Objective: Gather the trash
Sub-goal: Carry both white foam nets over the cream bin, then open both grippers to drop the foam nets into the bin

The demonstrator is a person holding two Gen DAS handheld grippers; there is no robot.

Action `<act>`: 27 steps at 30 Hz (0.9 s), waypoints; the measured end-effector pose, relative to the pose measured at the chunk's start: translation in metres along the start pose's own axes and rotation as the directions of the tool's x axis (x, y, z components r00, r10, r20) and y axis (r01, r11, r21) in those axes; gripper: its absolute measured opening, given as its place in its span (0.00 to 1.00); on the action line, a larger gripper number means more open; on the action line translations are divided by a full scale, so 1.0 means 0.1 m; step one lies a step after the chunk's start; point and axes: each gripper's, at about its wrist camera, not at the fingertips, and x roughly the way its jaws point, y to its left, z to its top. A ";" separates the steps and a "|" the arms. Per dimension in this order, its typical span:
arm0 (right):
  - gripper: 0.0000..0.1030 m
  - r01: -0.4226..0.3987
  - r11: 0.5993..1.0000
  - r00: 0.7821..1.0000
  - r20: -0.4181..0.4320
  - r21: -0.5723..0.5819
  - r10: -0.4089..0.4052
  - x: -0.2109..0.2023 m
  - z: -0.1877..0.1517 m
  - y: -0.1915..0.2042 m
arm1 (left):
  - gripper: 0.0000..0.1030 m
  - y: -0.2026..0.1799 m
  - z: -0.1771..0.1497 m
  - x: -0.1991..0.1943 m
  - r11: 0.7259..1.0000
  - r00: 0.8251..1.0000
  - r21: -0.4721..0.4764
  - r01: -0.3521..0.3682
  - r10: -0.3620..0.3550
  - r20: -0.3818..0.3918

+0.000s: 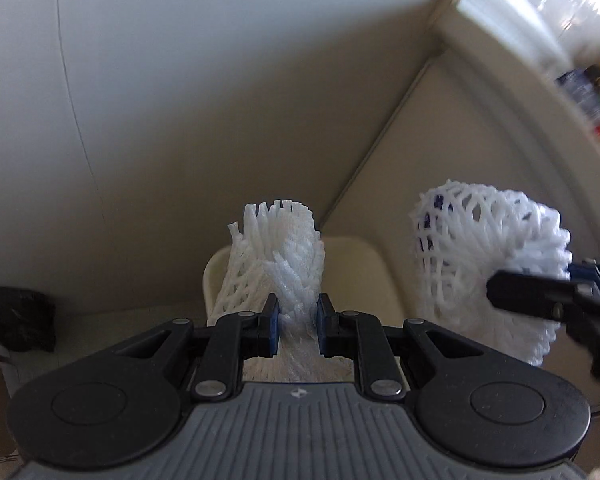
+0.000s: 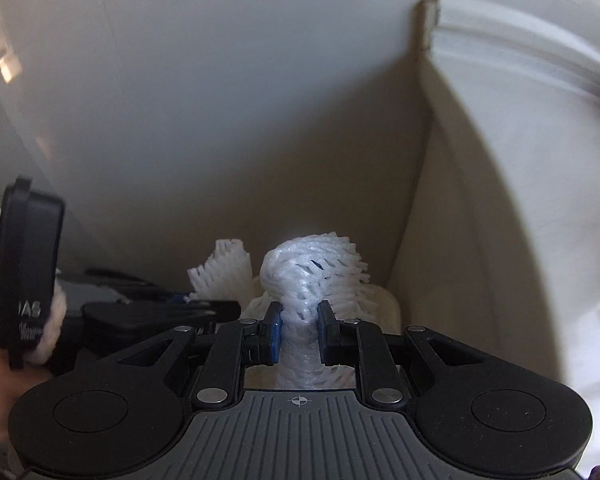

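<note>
My left gripper (image 1: 298, 322) is shut on a white foam fruit net (image 1: 278, 256) that sticks up between its blue pads. My right gripper (image 2: 299, 332) is shut on a second white foam net (image 2: 312, 276), bunched at the pinch. In the left wrist view the right gripper (image 1: 540, 300) comes in from the right edge with its net (image 1: 488, 252) spread open. In the right wrist view the left gripper (image 2: 160, 312) and the top of its net (image 2: 220, 272) show at the left. Both are held above a cream bin (image 1: 356, 268).
A white wall fills the background, with a corner and a cream panel (image 1: 440, 152) on the right. A black bag (image 1: 16, 316) lies at the left. A bright shelf area with blurred items (image 1: 580, 80) is at the upper right. The cream bin's rim (image 2: 388, 304) shows behind the net.
</note>
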 end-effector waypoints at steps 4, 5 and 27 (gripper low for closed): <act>0.16 -0.004 0.999 0.997 -0.072 0.038 0.007 0.39 -0.18 -0.01 | 0.16 0.10 -0.02 0.29 0.999 0.999 0.026 -0.021 0.022 -0.048; 0.16 0.000 0.999 0.996 -0.086 0.046 0.004 0.47 -0.22 -0.02 | 0.16 0.11 -0.01 0.35 0.999 0.998 0.036 -0.023 0.025 -0.057; 0.63 0.072 0.989 0.982 -0.183 0.132 -0.047 1.00 -0.30 -0.09 | 0.53 0.14 0.11 0.79 0.993 0.989 0.114 0.037 -0.020 -0.145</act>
